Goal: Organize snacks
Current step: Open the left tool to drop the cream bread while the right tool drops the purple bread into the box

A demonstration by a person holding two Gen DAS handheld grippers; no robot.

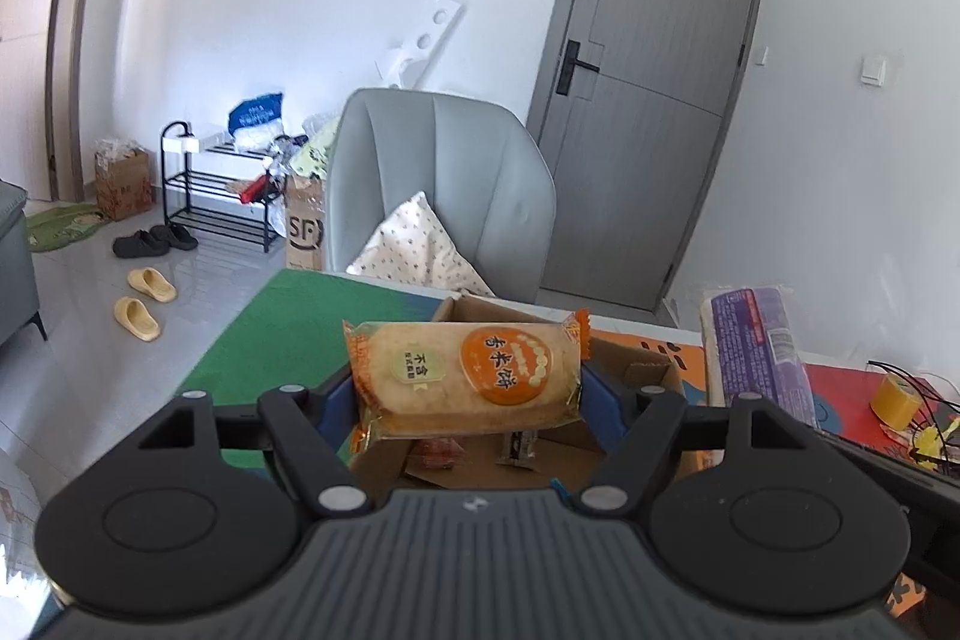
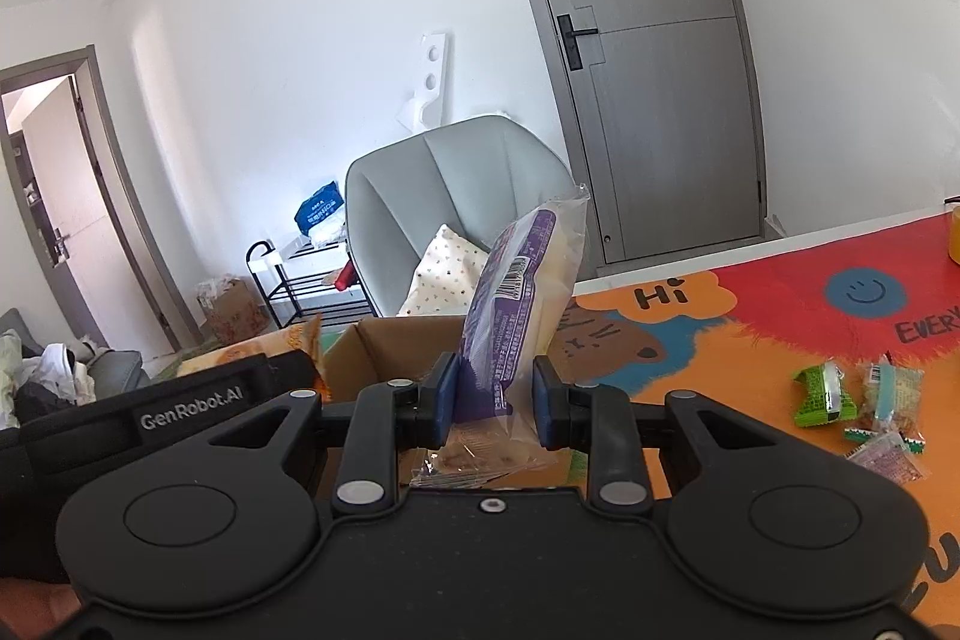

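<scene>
A: What is the left claw (image 1: 468, 388) doing?

B: It is pinching an orange rice cracker packet (image 1: 465, 376) by its two short ends. The packet is lying flat between the blue pads and is hanging over the open cardboard box (image 1: 645, 370). Inside the box, two small wrapped snacks are lying on the bottom, under the packet.

A: And the right claw (image 2: 497, 391)?

B: It is pressing on a purple and clear bread packet (image 2: 519, 304). The packet is standing nearly upright and is tilting a little to the right. It is also hanging above the same cardboard box (image 2: 384, 352), close to its right side. The left gripper body is showing just beside it in the right wrist view, with the orange packet behind it.

A: Where is the box standing?

B: It is standing on the surface (image 2: 780, 304), which is wearing a colourful mat with a blue smiling face and the word "Hi".

A: Are other snacks waiting?

B: Yes. A green candy packet (image 2: 819, 394) and some small clear packets (image 2: 888, 418) are lying together on the mat, to the right of the right claw and well apart from the box. A grey chair (image 1: 444, 184) with a dotted cushion (image 1: 414, 250) is standing behind the surface.
</scene>
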